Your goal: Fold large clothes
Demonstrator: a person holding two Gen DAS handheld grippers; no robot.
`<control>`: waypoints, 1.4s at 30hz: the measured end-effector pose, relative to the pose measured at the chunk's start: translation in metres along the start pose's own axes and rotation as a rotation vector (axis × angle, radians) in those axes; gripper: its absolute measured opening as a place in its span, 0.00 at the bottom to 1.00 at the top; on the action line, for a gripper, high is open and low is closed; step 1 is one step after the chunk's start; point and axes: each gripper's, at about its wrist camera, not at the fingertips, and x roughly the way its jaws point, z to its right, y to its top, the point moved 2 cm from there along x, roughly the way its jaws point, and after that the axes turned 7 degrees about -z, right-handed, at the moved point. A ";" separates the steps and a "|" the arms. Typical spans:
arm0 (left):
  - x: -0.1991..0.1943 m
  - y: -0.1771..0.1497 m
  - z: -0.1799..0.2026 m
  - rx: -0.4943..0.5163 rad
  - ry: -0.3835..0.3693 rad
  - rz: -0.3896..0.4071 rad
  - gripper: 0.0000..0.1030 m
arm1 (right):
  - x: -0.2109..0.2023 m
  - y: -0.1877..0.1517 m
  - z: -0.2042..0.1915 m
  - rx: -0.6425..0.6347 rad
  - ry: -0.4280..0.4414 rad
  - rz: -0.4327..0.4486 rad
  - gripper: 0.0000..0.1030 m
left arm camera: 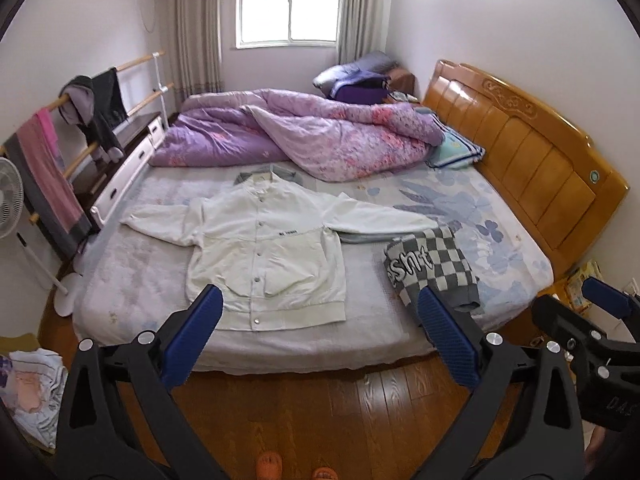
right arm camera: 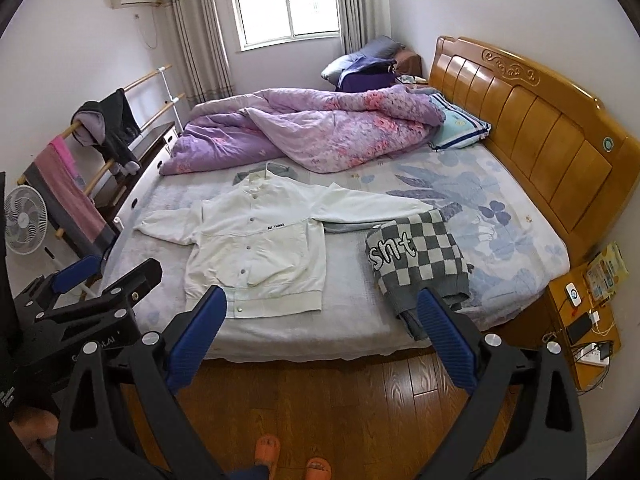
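Observation:
A white snap-button jacket [left arm camera: 264,240] [right arm camera: 256,248] lies spread flat, front up, on the bed [left arm camera: 360,332], sleeves stretched out to both sides. A grey garment peeks out under its collar and right sleeve. A folded grey-and-white checkered sweater [left arm camera: 432,268] [right arm camera: 420,256] rests to its right near the bed's front edge. My left gripper [left arm camera: 320,312] is open and empty, held back from the bed above the wooden floor. My right gripper [right arm camera: 322,312] is also open and empty, level with the bed's front edge. Each gripper shows at the edge of the other's view.
A rumpled purple quilt [left arm camera: 288,132] and a pillow [left arm camera: 456,152] fill the back of the bed, by the wooden headboard [left arm camera: 528,152]. A clothes rack [left arm camera: 76,152] and fan [right arm camera: 24,220] stand left; a nightstand [right arm camera: 584,328] right. The person's orange slippers [right arm camera: 292,460] stand on the floor.

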 end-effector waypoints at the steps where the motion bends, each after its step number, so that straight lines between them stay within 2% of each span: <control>1: -0.005 0.000 -0.001 0.001 0.005 0.010 0.95 | -0.005 -0.001 -0.002 -0.004 0.004 0.008 0.90; 9: -0.041 0.002 -0.016 0.001 0.026 0.060 0.95 | -0.032 -0.003 -0.022 -0.024 0.019 0.057 0.90; 23: -0.071 0.005 -0.067 0.003 -0.007 0.101 0.95 | -0.054 0.005 -0.092 -0.052 0.008 0.120 0.90; 34: -0.094 0.017 -0.120 0.014 -0.019 0.146 0.95 | -0.062 0.014 -0.141 -0.071 -0.049 0.172 0.90; 42: -0.114 0.022 -0.145 0.024 -0.026 0.196 0.95 | -0.069 0.017 -0.159 -0.082 -0.076 0.218 0.90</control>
